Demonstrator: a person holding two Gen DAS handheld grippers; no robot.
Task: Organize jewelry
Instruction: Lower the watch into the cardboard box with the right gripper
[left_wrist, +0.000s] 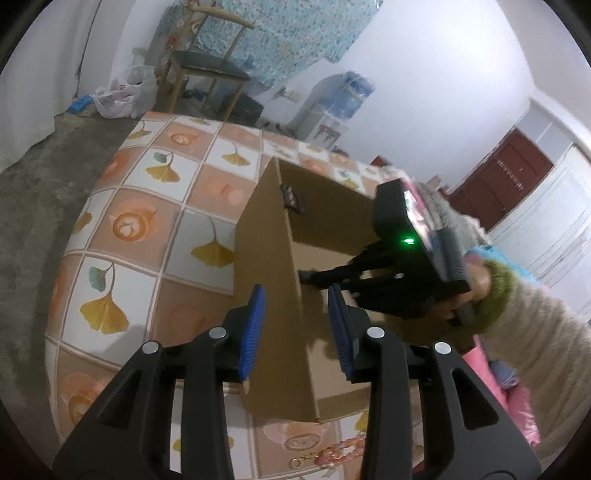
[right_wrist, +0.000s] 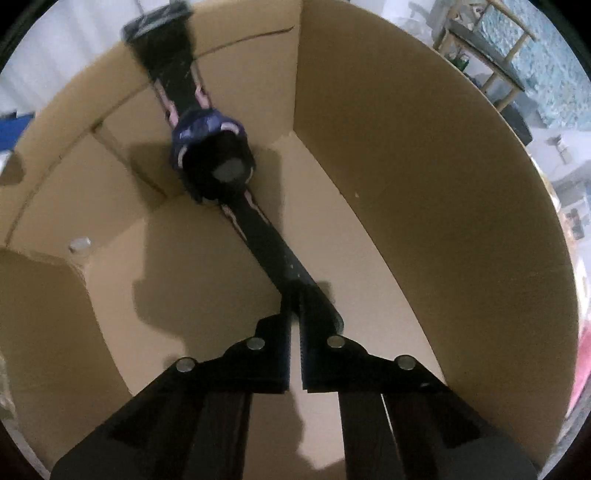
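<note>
An open cardboard box (left_wrist: 269, 236) stands on the tiled table. My left gripper (left_wrist: 295, 325) is open, its blue pads (left_wrist: 255, 317) straddling the box's near wall. My right gripper (right_wrist: 295, 314) reaches down inside the box (right_wrist: 406, 147) and is shut on the strap end of a black wristwatch (right_wrist: 218, 162) with pink and purple trim, which hangs toward the far corner; the other strap end leans up the wall. In the left wrist view the right gripper (left_wrist: 310, 275) shows inside the box, and the strap tip (left_wrist: 293, 199) pokes over the wall. A pink chain bracelet (left_wrist: 332, 456) lies on the table in front of the box.
The table (left_wrist: 147, 221) has an orange and white tile cloth with leaf prints. Pink cloth (left_wrist: 509, 402) lies right of the box. A chair (left_wrist: 207, 70), plastic bag (left_wrist: 125, 92) and water dispenser (left_wrist: 340, 107) stand beyond the table. A small pale scrap (right_wrist: 79, 245) lies on the box floor.
</note>
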